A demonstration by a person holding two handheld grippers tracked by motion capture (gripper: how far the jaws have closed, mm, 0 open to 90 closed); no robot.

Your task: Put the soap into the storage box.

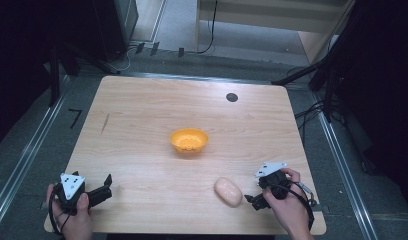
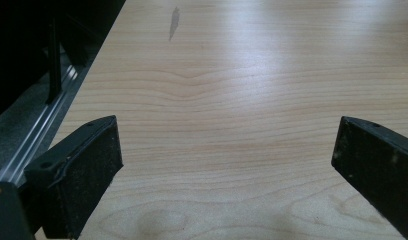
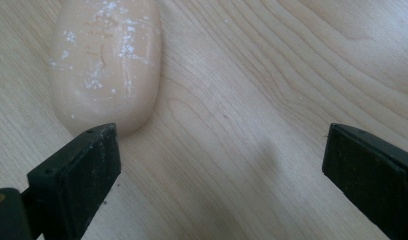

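The wooden bench (image 1: 142, 130) carries an orange bowl (image 1: 189, 140) at its centre; whether anything lies in it is too small to tell. A pale, oval bread-like lump (image 1: 228, 192) lies at five o'clock from the bowl. Just beside it, the right hand-held gripper (image 1: 254, 199) has its jaws wide apart, the lump off toward one jaw. A lopsided squeeze could likely push it away. At eight o'clock, the left hand-held gripper (image 1: 106, 189) gapes over bare wood.
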